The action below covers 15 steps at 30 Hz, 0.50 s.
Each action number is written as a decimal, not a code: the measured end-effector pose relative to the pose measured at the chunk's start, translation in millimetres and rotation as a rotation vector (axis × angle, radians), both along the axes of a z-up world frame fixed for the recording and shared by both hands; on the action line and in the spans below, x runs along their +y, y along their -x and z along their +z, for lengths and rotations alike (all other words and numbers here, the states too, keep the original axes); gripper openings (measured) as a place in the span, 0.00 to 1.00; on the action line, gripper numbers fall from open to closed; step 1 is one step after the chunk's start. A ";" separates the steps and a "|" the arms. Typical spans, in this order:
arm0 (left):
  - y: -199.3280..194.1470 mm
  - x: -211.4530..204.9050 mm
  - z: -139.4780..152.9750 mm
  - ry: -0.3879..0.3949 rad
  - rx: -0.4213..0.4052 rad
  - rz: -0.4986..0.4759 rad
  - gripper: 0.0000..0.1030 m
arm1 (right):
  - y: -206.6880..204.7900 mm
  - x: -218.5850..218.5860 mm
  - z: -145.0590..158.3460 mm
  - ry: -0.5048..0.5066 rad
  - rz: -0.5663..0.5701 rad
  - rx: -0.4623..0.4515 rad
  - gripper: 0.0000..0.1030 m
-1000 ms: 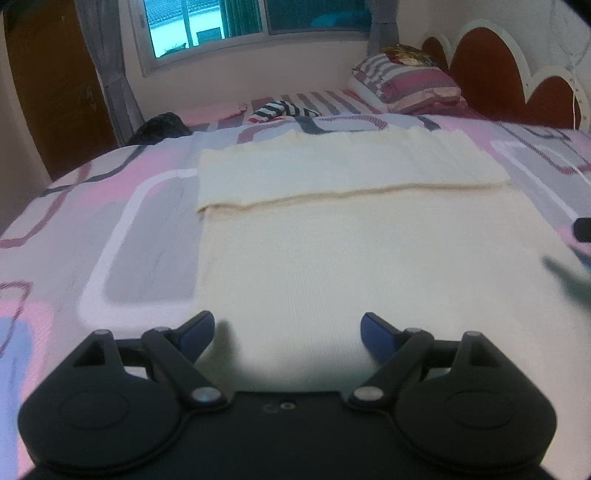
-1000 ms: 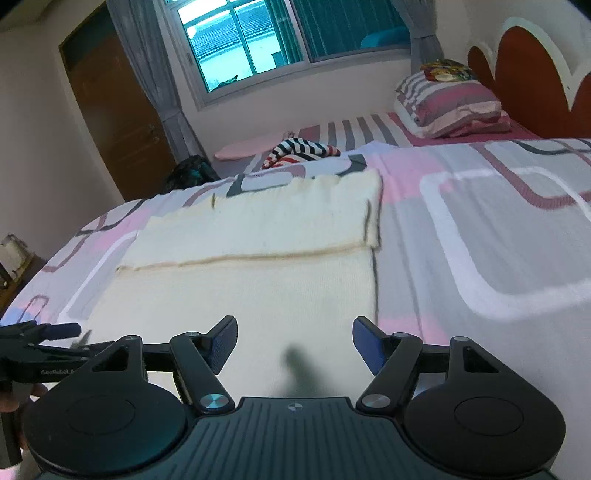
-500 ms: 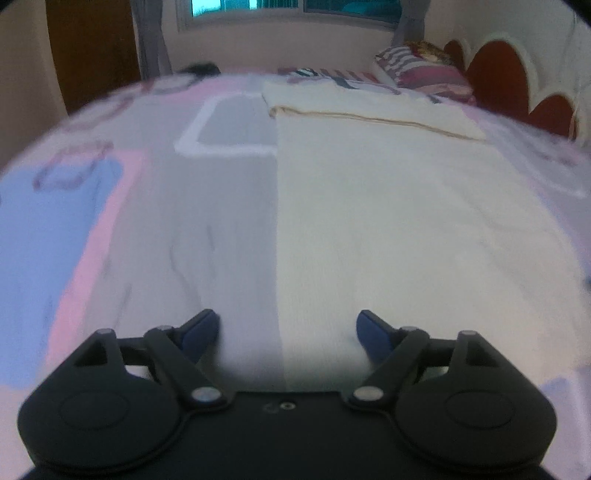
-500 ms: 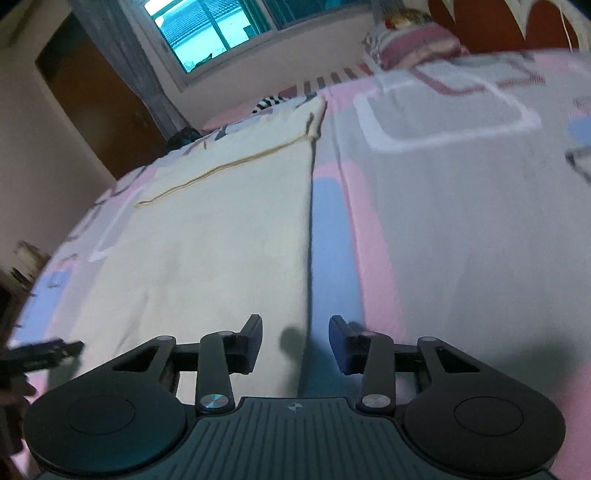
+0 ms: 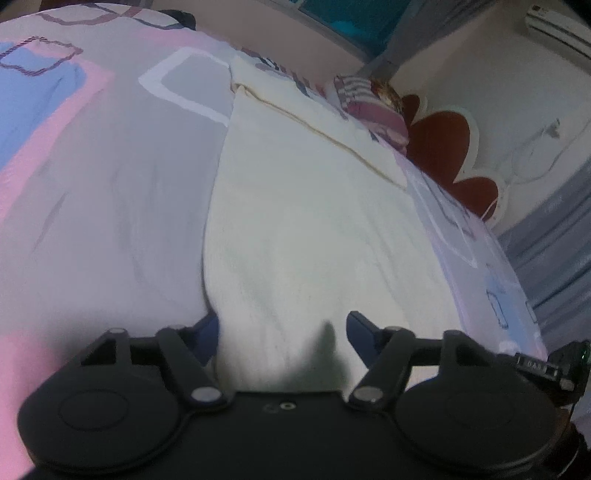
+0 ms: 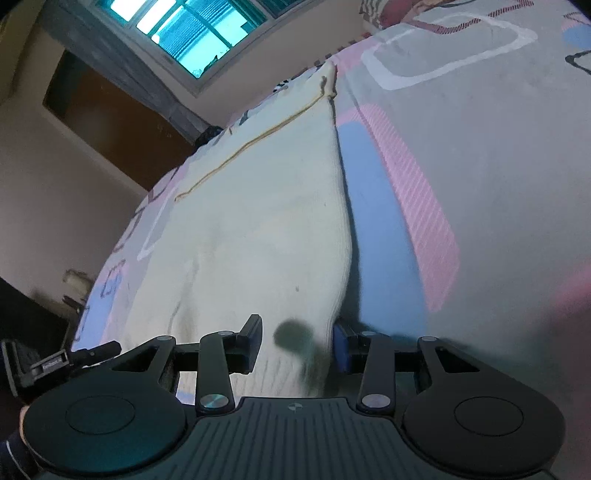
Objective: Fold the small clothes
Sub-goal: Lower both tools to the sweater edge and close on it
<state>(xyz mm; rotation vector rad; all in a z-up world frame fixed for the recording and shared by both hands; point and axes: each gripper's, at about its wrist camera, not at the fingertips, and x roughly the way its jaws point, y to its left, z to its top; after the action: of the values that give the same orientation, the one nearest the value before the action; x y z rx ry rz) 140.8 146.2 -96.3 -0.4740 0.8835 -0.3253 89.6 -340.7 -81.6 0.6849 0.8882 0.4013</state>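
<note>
Left wrist view: closing the left gripper (image 5: 284, 328) on the near left corner of the cream knitted cloth (image 5: 314, 221), fingers at mid-width, corner between them, no squeeze visible yet. Right wrist view: right gripper (image 6: 295, 332) narrowed around the near right edge of the same cloth, one blue pad tight against the edge; cannot tell whether actually pinching. Cloth spread flat along the pink, grey and blue patterned bedsheet (image 5: 110, 184), far end already turned over into a band with a tan hem line (image 5: 332, 136). Probable step: grabbing both near corners to carry them up to that band. Risks: shallow bite on the left, so losing the corner on lift; catching bedsheet along with the knit, given soft bedding and low fingers; uneven grip between sides, hence a skewed fold or a dragged cloth; stretching the loose knit if pulled apart. Blur in both views, so contact hard to confirm. Around: striped pillow (image 5: 369, 107) and dark red scalloped headboard (image 5: 443, 147) beyond the far end, well apart; teal-lit window (image 6: 192, 33) and brown wooden door (image 6: 110, 122) behind. Nothing lying on the cloth or in the fold path; only obstacle the bedsheet's own slack under the edges.
</note>
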 end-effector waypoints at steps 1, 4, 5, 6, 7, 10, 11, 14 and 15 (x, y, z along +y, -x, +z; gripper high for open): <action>-4.5 0.4 -0.7 0.006 -0.006 0.012 0.55 | -3.1 0.3 -1.1 -0.006 -0.004 0.001 0.40; -17.9 9.3 -7.9 0.078 0.001 0.052 0.53 | -12.3 0.0 -3.3 -0.020 -0.007 -0.002 0.40; -20.9 11.6 -9.8 0.099 0.005 0.054 0.53 | -14.3 0.4 -3.8 -0.017 -0.004 -0.002 0.40; -21.0 13.0 -10.0 0.109 0.005 0.050 0.53 | -13.6 0.4 -3.9 -0.017 0.000 -0.001 0.40; -19.2 12.8 -9.6 0.105 0.004 0.033 0.52 | -10.7 1.5 -3.1 -0.018 0.006 -0.003 0.39; -6.7 11.6 -8.1 0.075 -0.005 -0.007 0.46 | -3.1 1.1 -1.5 -0.018 0.040 -0.014 0.38; -3.7 11.5 -7.7 0.057 -0.005 -0.008 0.43 | -0.7 0.1 -0.8 -0.011 0.041 -0.019 0.25; 1.6 11.0 -6.1 0.034 -0.005 -0.003 0.41 | -2.3 -4.0 -1.9 -0.020 0.028 -0.020 0.12; 1.4 9.0 -6.1 0.021 -0.004 -0.006 0.41 | -4.1 -3.7 -2.9 -0.026 0.034 -0.016 0.12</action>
<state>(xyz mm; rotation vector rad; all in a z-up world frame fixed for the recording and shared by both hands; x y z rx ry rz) 139.3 155.2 -102.5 -0.4902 0.8789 -0.3415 93.7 -344.4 -84.6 0.6901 0.8822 0.4486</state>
